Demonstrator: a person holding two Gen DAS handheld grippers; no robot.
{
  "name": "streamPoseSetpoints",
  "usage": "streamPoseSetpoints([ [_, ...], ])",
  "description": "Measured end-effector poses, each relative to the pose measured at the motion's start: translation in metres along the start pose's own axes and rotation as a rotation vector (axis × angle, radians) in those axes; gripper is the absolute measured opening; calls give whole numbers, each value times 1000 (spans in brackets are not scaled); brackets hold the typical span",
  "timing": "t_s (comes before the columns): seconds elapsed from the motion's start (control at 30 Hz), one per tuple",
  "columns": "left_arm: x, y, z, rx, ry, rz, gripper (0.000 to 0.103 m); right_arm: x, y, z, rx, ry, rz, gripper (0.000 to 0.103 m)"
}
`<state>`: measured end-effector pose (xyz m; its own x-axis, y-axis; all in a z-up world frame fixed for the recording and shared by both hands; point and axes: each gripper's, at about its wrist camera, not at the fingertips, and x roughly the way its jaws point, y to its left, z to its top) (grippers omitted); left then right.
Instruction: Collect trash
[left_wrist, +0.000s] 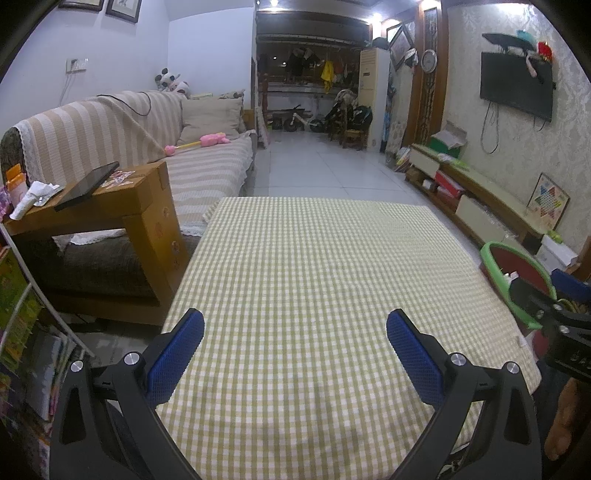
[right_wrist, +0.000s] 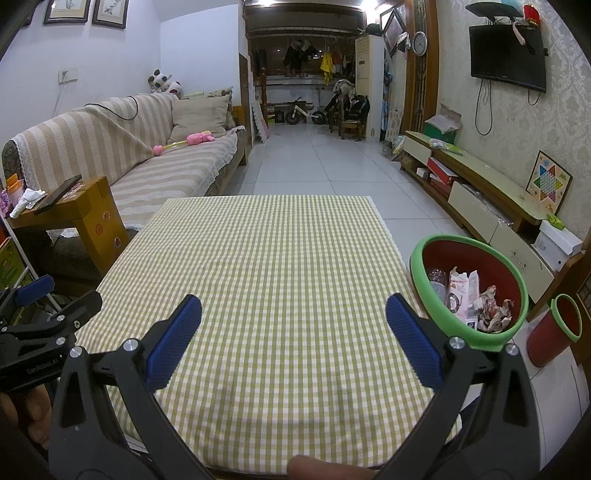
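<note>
A green-rimmed red trash bin (right_wrist: 513, 284) stands off the table's right edge; crumpled wrappers and a bottle (right_wrist: 469, 299) lie inside it. The same bin (left_wrist: 515, 273) shows at the right of the left wrist view. My left gripper (left_wrist: 295, 332) is open over the near part of the checked tablecloth (left_wrist: 314, 258), holding nothing. My right gripper (right_wrist: 293, 321) is also open and empty above the cloth (right_wrist: 266, 251), just left of the bin. Each gripper appears at the edge of the other's view: the right one (left_wrist: 565, 314), the left one (right_wrist: 37, 314).
A striped sofa (right_wrist: 166, 162) and a wooden side table (right_wrist: 74, 210) with a tablet and tissue stand to the left. A smaller green-rimmed red bin (right_wrist: 554, 328) sits on the floor at the right. A low TV cabinet (right_wrist: 480, 184) runs along the right wall. Tiled floor lies beyond.
</note>
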<state>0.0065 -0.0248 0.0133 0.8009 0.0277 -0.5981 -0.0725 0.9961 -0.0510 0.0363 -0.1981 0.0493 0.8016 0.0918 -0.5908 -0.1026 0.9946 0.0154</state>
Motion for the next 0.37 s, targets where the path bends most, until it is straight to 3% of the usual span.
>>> streamPoseSetpoints([
  [0.37, 0, -4, 0, 6, 2, 13, 95, 0, 1, 1, -1, 2, 0, 98],
])
